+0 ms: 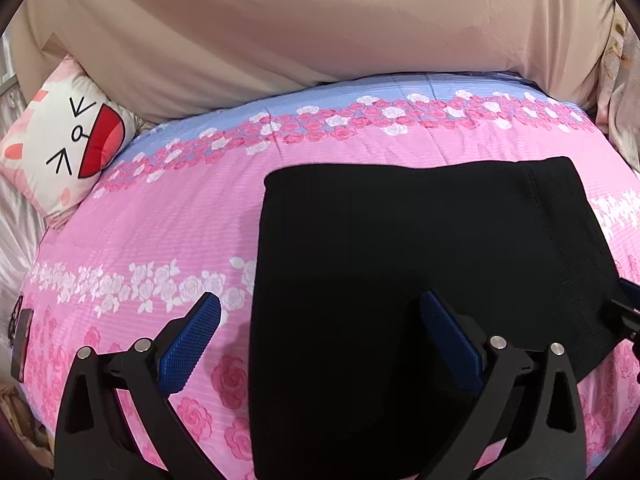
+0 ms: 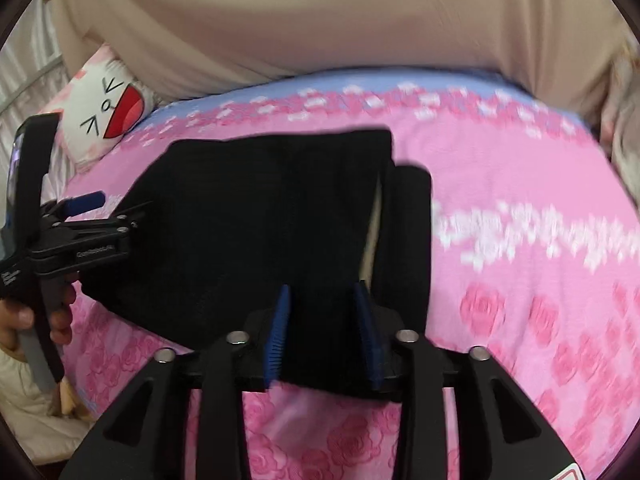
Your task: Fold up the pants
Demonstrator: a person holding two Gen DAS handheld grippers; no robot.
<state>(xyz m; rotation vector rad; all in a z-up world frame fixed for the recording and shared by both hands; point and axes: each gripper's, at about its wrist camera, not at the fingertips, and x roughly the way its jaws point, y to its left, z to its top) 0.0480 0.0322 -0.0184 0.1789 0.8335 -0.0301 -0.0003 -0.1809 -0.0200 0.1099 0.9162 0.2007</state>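
Note:
The black pants (image 1: 420,280) lie folded into a compact rectangle on the pink floral bedspread (image 1: 168,232). My left gripper (image 1: 320,320) is open, its fingers straddling the pants' left edge from just above. In the right wrist view the pants (image 2: 260,220) sit in the middle, with a layer sticking out at the right side. My right gripper (image 2: 322,320) is partly open over the near edge of the pants, with fabric between its blue pads (image 2: 278,332); whether they pinch it is unclear. The left gripper (image 2: 86,216) shows at the left, held by a hand.
A cat-face cushion (image 1: 68,140) lies at the bed's far left. A beige headboard (image 1: 320,32) runs along the far side. Light curtains or bedding hang at both sides. The right gripper's edge (image 1: 628,312) shows at the pants' right side.

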